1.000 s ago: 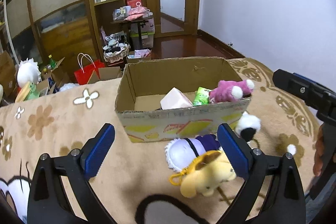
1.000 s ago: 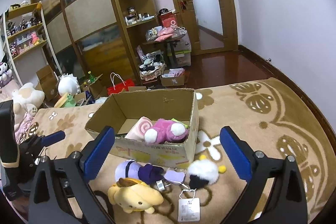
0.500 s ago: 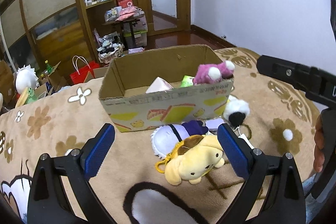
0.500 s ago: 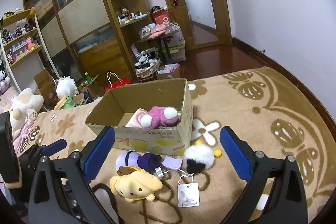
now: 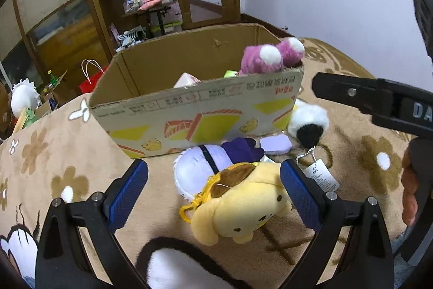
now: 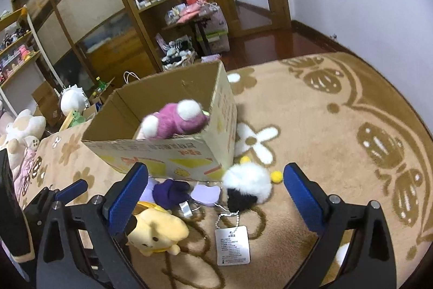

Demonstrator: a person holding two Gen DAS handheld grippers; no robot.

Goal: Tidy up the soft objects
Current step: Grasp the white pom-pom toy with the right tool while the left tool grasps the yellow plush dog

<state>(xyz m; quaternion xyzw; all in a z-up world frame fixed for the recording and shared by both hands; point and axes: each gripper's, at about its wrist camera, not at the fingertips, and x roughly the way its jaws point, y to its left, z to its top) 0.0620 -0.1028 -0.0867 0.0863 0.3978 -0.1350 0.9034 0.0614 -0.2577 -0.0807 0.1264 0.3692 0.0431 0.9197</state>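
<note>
A cardboard box [image 5: 189,113] [image 6: 173,151] stands on the carpet with a pink plush [image 5: 270,57] [image 6: 176,121] at its near right corner. In front of it lie a yellow dog plush [image 5: 243,207] [image 6: 157,232], a white and purple plush [image 5: 211,164] [image 6: 167,191] and a white and black fluffy plush [image 5: 308,123] [image 6: 249,186] with a paper tag [image 6: 232,245]. My left gripper [image 5: 213,194] is open, its jaws on either side of the yellow plush, not touching it. My right gripper [image 6: 213,197] is open and empty above the fluffy plush.
The beige patterned carpet [image 6: 338,140] spreads right. Wooden shelves [image 6: 130,18], a small cluttered table [image 6: 197,15], a red bag [image 5: 90,77] and more plush toys [image 6: 24,126] stand behind and left. My right gripper's body [image 5: 379,104] shows at the left view's right side.
Both grippers have moved forward and down toward the toys in front of the box. The yellow plush now sits between my left jaws. Both stay open.
</note>
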